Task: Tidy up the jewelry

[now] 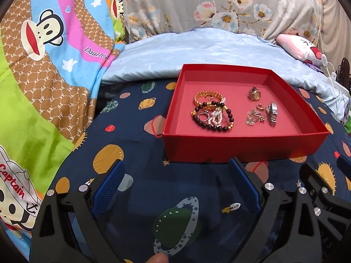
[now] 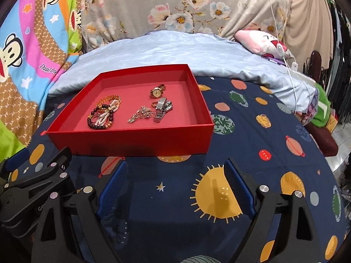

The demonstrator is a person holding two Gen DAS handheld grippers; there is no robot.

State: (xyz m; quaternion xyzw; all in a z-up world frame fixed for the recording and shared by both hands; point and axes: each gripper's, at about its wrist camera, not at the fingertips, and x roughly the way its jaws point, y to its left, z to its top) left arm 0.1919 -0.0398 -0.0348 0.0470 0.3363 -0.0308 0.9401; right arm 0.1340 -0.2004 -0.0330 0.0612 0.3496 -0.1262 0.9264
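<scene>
A shallow red box sits on a navy planet-print bedsheet. Inside lie a pile of bracelets with black beads, gold links and pearls, a gold watch, a silver watch, a silver chain and a small ring. My left gripper hangs open just short of the box's near wall, nothing between its blue pads. My right gripper is open and empty too, near the box's front right corner.
The planet sheet spreads to the right of the box. A pale blue quilt lies behind it, a cartoon blanket bunches on the left, and a pink plush with a white cable rests at the back right.
</scene>
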